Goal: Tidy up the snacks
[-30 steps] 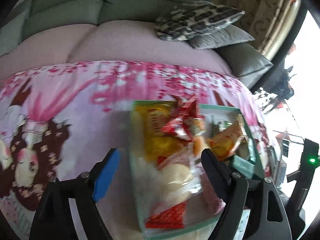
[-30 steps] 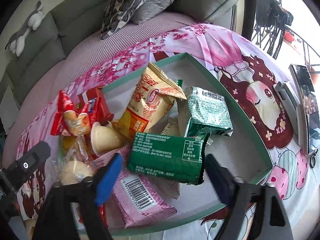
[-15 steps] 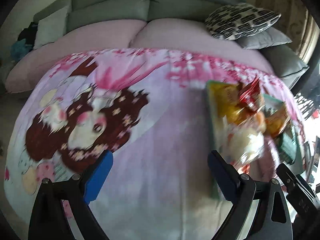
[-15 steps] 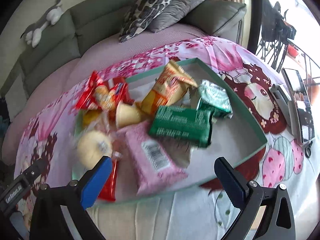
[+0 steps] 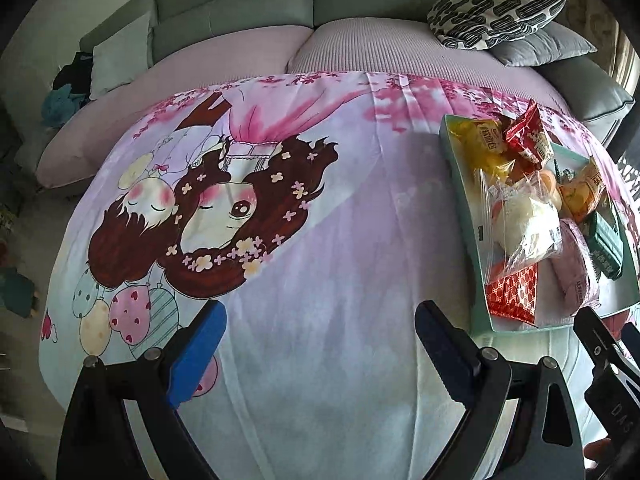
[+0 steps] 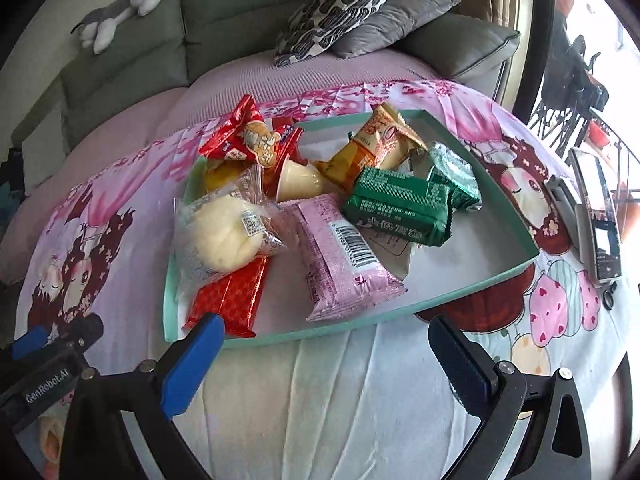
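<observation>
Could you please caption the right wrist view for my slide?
Open right gripper hovers before a teal tray piled with wrapped snacks on a cartoon-print cloth.

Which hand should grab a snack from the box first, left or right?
Probably the right. The right gripper is open, facing the snack tray straight ahead. The left gripper, also open, faces bare cloth, tray off to its side.

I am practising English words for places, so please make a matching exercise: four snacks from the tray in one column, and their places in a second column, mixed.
1. pink packet
2. dark green packet
3. bun in clear wrap
4. red patterned packet

A. partly under the bun, at the tray's near edge
B. right of the pink packet
C. tray's left side, on top
D. middle, barcode up

Pairs: 1-D, 2-B, 3-C, 4-A
</observation>
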